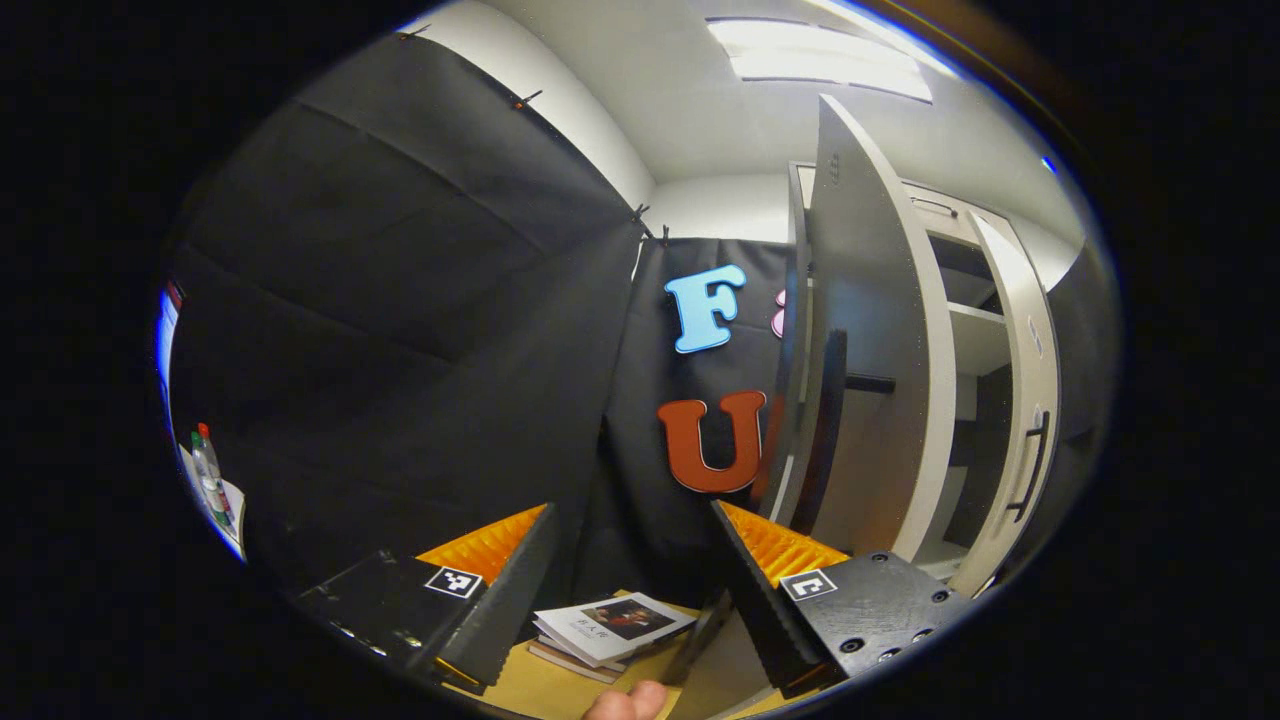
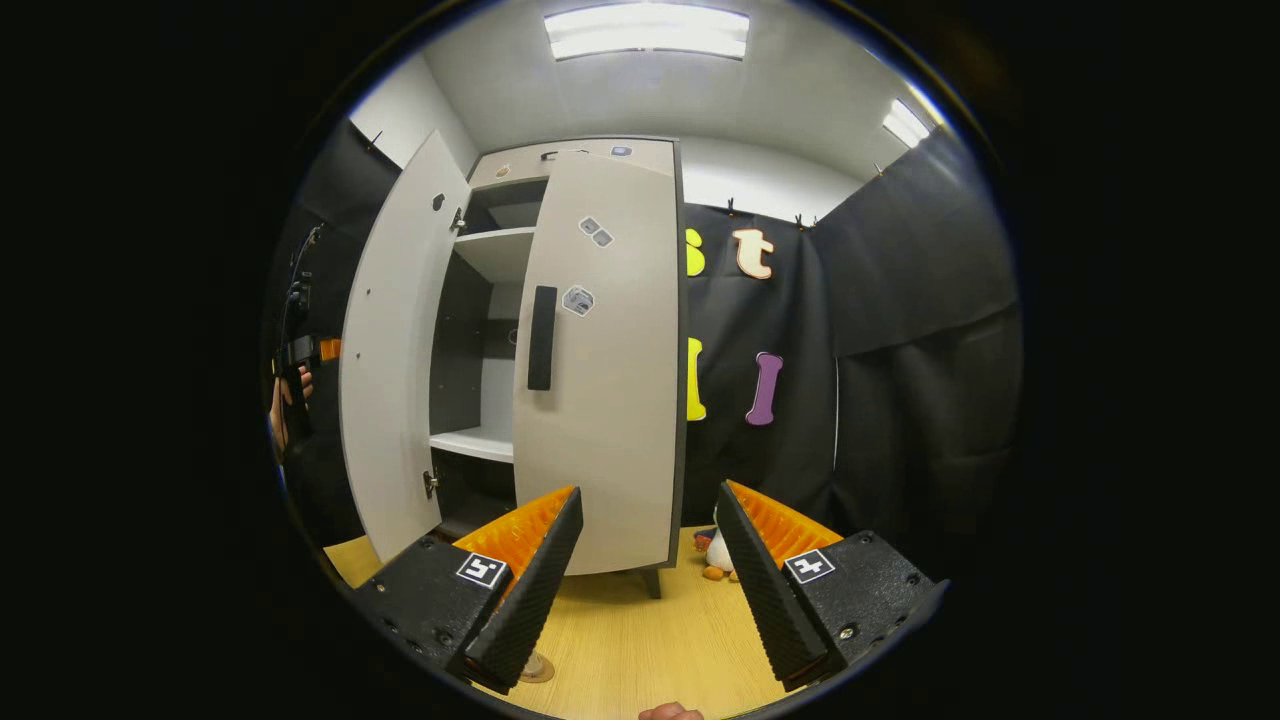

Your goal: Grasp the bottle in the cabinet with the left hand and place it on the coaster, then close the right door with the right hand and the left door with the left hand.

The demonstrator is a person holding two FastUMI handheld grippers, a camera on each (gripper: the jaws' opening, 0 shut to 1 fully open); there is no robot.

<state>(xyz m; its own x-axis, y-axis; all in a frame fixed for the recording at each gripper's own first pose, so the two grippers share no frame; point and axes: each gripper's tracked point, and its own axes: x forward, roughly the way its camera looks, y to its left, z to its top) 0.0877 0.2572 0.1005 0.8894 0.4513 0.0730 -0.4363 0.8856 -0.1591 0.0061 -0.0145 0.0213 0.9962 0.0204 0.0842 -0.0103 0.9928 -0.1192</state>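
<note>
In the right gripper view we see our right gripper point(image 2: 640, 570) held above the wooden table point(image 2: 640, 650), its jaws spread wide with nothing between them. Straight ahead stands the cabinet point(image 2: 500, 300), and its right door point(image 2: 605, 370) is swung most of the way round toward closed, the black handle point(image 2: 541, 338) facing us. The left door point(image 2: 390, 350) stands wide open, and between the two doors we can see white shelves point(image 2: 475, 443) inside. At the far left edge of that view a hand point(image 2: 280, 410) holds the other gripper beside the open left door. A small round thing point(image 2: 537, 668) lies on the table just under our right gripper's left finger; we cannot tell whether it is the coaster. In the left gripper view our left gripper point(image 1: 635, 590) also has its jaws wide apart and holds nothing. It points past the edge of the open left door point(image 1: 870, 350), with a stack of books point(image 1: 610, 630) on the table below it. The bottle point(image 1: 207, 470) shows at the far left edge of this view, standing upright, well apart from the cabinet.
</note>
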